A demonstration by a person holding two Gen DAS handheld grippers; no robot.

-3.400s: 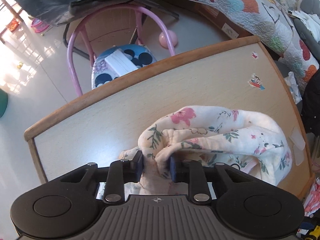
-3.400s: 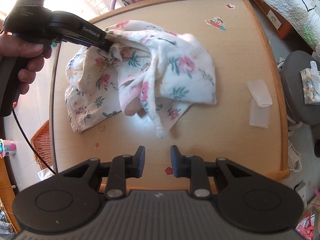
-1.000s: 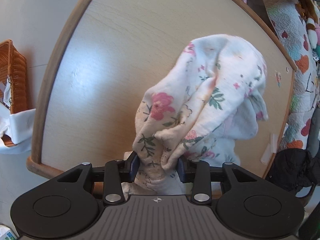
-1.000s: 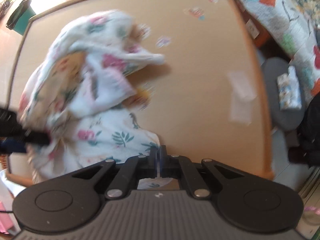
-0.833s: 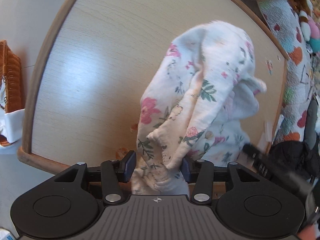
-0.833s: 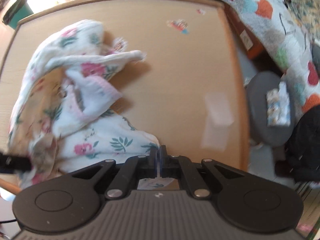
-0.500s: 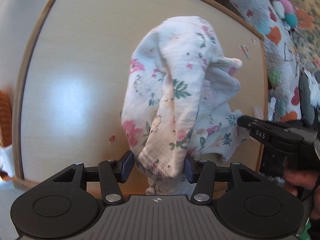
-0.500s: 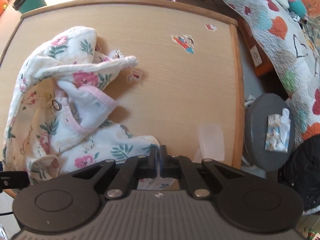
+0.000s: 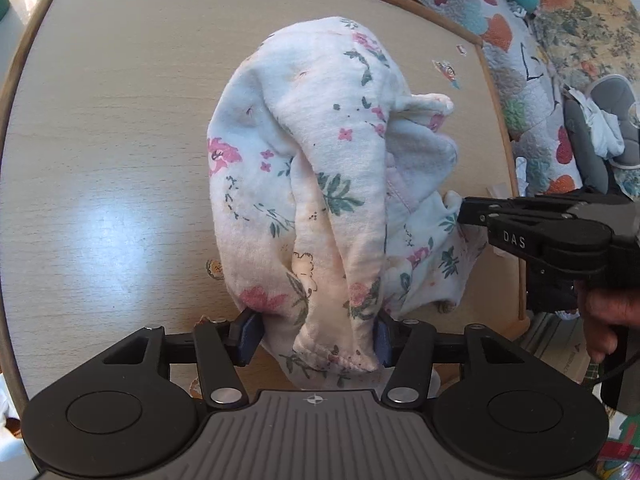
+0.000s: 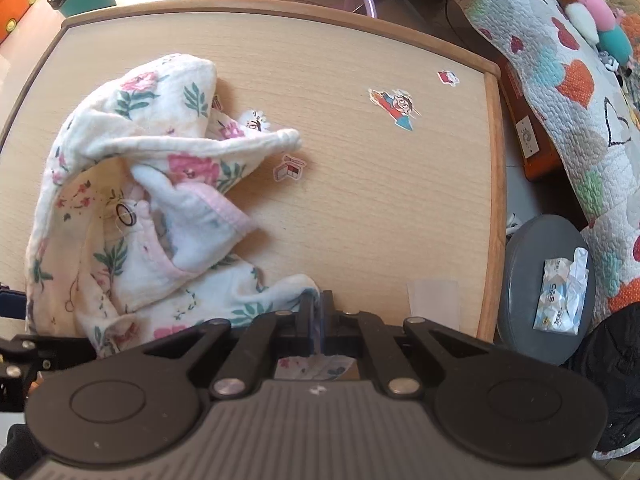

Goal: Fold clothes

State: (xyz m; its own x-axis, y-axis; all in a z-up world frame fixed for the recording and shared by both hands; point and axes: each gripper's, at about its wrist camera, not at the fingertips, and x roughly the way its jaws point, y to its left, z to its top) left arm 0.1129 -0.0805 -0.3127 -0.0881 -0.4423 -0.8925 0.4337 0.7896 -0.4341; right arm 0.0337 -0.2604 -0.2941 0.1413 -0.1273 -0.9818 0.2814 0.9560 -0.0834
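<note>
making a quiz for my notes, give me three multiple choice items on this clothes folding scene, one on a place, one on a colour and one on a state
1. Where does the floral garment lie?
A. on the wooden table
B. on the grey stool
C. on the quilt

2. What colour is the trim on the garment's edge?
A. green
B. pink
C. black

3. What is the right gripper doing?
A. open above the table
B. shut on a sticker
C. shut on the garment's edge

Key: 1 A, the cloth is heaped on the tabletop. 2 B, a pink band borders the white lining. 3 C, its fingers are closed with fabric pinched between them.
</note>
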